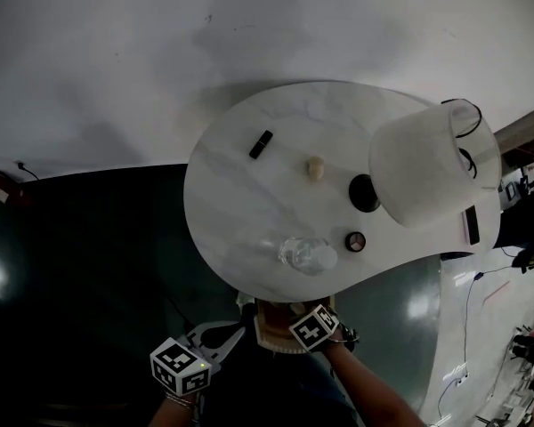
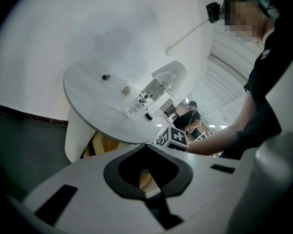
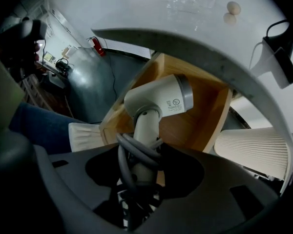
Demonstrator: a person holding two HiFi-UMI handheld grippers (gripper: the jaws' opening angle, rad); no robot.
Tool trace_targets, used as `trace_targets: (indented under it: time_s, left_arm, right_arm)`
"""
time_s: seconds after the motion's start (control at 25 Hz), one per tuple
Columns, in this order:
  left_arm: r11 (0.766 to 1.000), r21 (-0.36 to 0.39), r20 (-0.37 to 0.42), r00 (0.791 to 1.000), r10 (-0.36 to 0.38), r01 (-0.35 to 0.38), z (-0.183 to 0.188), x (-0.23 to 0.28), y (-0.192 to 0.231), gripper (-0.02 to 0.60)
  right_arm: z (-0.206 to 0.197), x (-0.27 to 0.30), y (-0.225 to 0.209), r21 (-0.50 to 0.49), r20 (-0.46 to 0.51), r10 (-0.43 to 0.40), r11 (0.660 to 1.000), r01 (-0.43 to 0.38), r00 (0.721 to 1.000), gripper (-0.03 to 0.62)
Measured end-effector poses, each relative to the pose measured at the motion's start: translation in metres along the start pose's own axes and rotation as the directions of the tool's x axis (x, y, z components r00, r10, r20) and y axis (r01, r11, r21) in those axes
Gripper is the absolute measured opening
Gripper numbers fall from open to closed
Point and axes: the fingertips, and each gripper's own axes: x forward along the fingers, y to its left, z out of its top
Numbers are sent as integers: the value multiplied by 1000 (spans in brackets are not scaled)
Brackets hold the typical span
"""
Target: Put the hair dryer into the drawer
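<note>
The white hair dryer point(image 3: 158, 99) hangs head-down over the open wooden drawer point(image 3: 205, 112), its grey cord looped round the handle. My right gripper point(image 3: 144, 151) is shut on that handle and points down into the drawer. In the head view the drawer point(image 1: 276, 326) sticks out from under the near edge of the marble table point(image 1: 240, 212), with the right gripper point(image 1: 314, 328) directly over it. The left gripper point(image 1: 234, 334) sits just left of the drawer. In its own view the left gripper point(image 2: 146, 146) has its jaws together with nothing visible between them.
On the table lie a clear plastic bottle point(image 1: 307, 254), a white lamp shade point(image 1: 423, 163), a small black bar point(image 1: 261, 144), a beige lump point(image 1: 314, 167) and a round compact point(image 1: 355, 240). A ribbed white pedestal point(image 3: 254, 150) stands right of the drawer. A person point(image 2: 190, 118) stands far off.
</note>
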Motion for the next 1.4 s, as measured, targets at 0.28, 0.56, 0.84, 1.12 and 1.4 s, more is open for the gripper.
trace_targets:
  time_s: [0.28, 0.56, 0.84, 1.12, 1.4]
  left_arm:
    - [1000, -25, -6, 1000, 7, -7, -6, -5, 12, 8]
    - [999, -50, -13, 1000, -7, 6, -11, -3, 12, 8]
    - [997, -83, -22, 1000, -12, 10, -19, -3, 7, 8]
    - [996, -92, -32, 999, -3, 0, -24, 1, 10, 8]
    - [994, -113, -35, 999, 1, -5, -33, 6, 10, 8]
  right_arm:
    - [17, 22, -13, 48, 49, -98, 994, 96, 994, 222]
    - [29, 38, -28, 116, 124, -190, 978, 176, 974, 222]
    - [44, 41, -41, 121, 228, -292, 955, 271, 929, 222]
    - [43, 65, -46, 131, 221, -294, 954, 271, 930, 221]
    - [45, 75, -43, 113, 222, -262, 964, 242, 939, 221]
